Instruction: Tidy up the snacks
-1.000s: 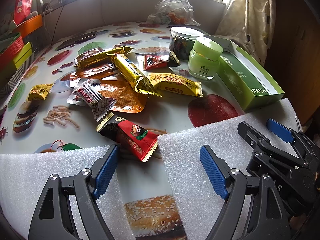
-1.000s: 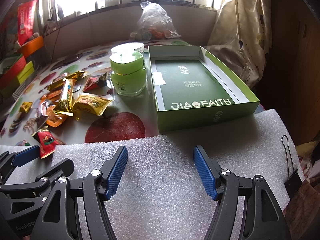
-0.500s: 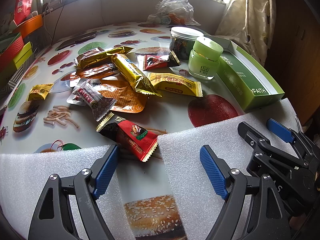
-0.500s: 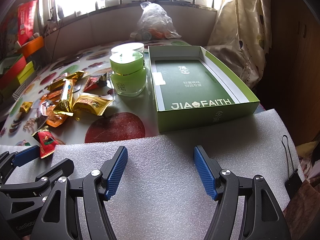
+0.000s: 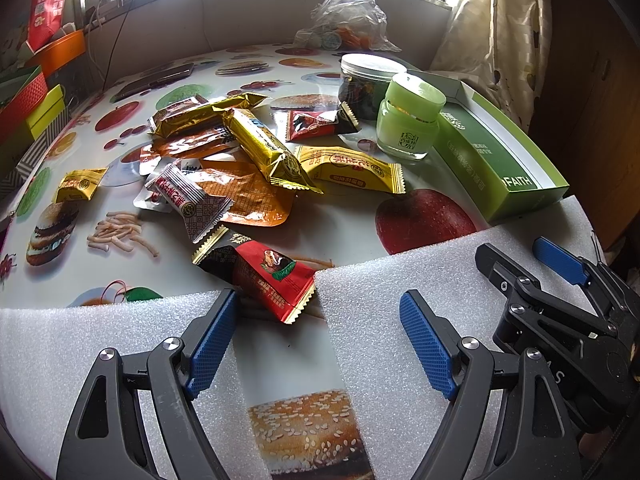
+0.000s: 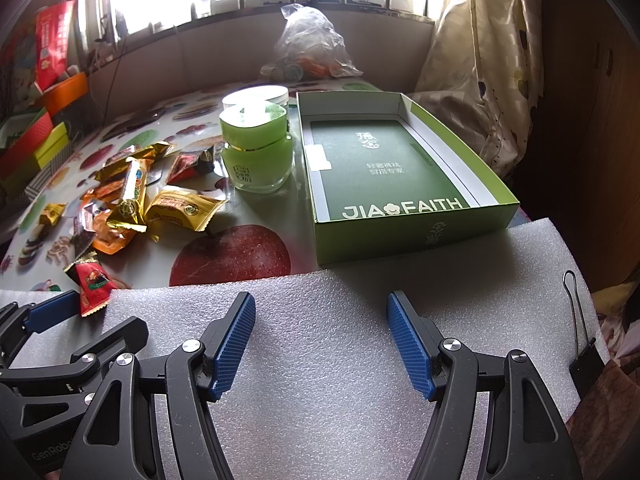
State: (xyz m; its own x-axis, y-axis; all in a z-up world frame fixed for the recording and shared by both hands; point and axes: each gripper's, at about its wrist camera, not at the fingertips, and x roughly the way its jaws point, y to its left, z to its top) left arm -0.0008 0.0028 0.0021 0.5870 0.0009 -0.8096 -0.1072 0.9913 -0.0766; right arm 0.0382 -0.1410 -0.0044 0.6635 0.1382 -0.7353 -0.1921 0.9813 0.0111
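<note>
While nothing is yet gripped, the stock stands as follows

Item 1, snack packets: loose heap [image 5: 240, 152] at centre-left of the left wrist view, gold, orange and white wrappers overlapping; one yellow packet [image 5: 352, 168] at the heap's right edge; one small yellow packet [image 5: 78, 186] apart at far left; one red packet [image 5: 268, 276] lowest in frame, just ahead of the left tongs [image 5: 316, 344], its lower corner touching the foam sheet [image 5: 420, 268]

Item 2, green box [image 6: 392, 176]: open, empty of snacks, centre-right of the right wrist view; judged the likely destination

Item 3, green jar [image 6: 256, 152], lidded, between heap and box; clear jar [image 5: 368, 84] close behind it

Item 4, left tongs: apart, holding nothing. Right tongs [image 6: 320, 344]: apart, holding nothing, over foam at lower centre

Item 5, desk [image 5: 340, 224]: glossy printed cover

Risks, judged: slick foil may slide from the pads if pinched at a crimped end; overlapped wrappers may lift in pairs or drag neighbours across the glossy desk; a sweep toward the box may clip the green jar standing in the path
</note>
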